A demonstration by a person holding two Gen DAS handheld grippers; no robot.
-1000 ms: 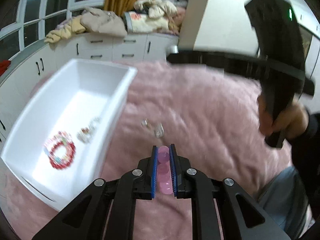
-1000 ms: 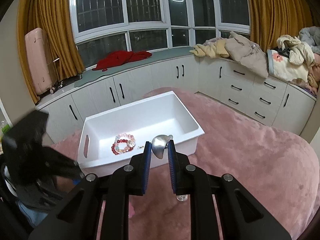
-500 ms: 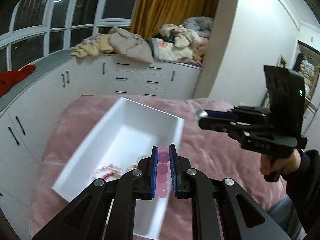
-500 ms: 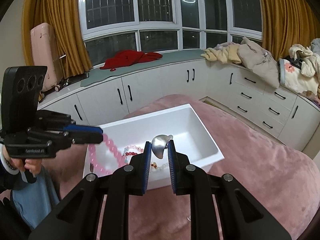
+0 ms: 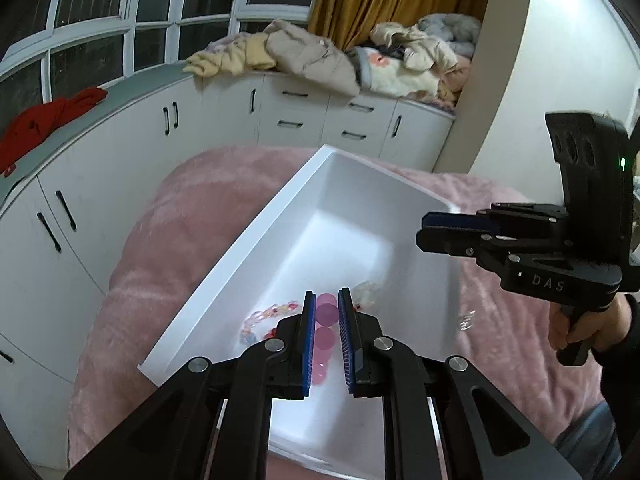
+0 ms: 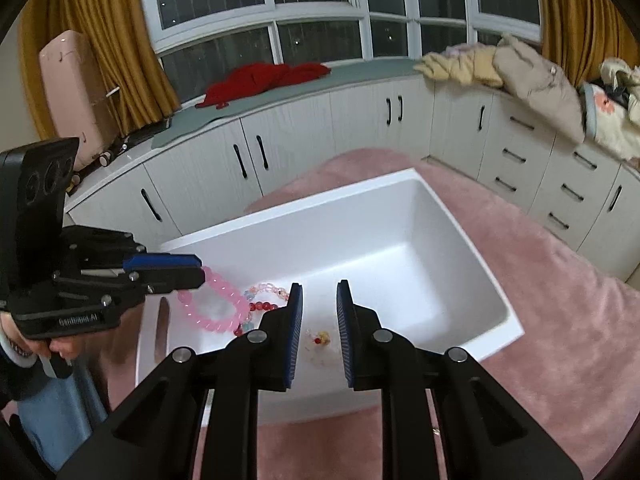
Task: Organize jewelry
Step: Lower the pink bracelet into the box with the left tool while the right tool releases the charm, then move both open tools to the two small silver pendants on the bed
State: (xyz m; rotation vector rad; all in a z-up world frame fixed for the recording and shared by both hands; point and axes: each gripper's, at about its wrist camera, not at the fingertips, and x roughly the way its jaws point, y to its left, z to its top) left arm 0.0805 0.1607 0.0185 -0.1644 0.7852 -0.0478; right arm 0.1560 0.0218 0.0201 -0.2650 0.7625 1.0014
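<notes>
White cabinets with black handles (image 6: 400, 120) curve beneath dark windows (image 6: 320, 0). A red garment (image 6: 264, 80) and heaped pale clothes (image 5: 320, 56) lie on top; mustard curtains (image 6: 100, 60) hang beside a pink suitcase (image 6: 76, 88).

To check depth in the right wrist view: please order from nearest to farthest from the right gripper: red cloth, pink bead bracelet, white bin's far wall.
1. pink bead bracelet, left, held over the bin
2. white bin's far wall, ahead
3. red cloth, on the window ledge

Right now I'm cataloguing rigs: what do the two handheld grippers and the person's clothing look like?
Both the left gripper and right gripper are matte black with silver screws and blue ribbed fingers. The right one reads "DAS" and shows a green light. A dark sleeve shows.
</notes>
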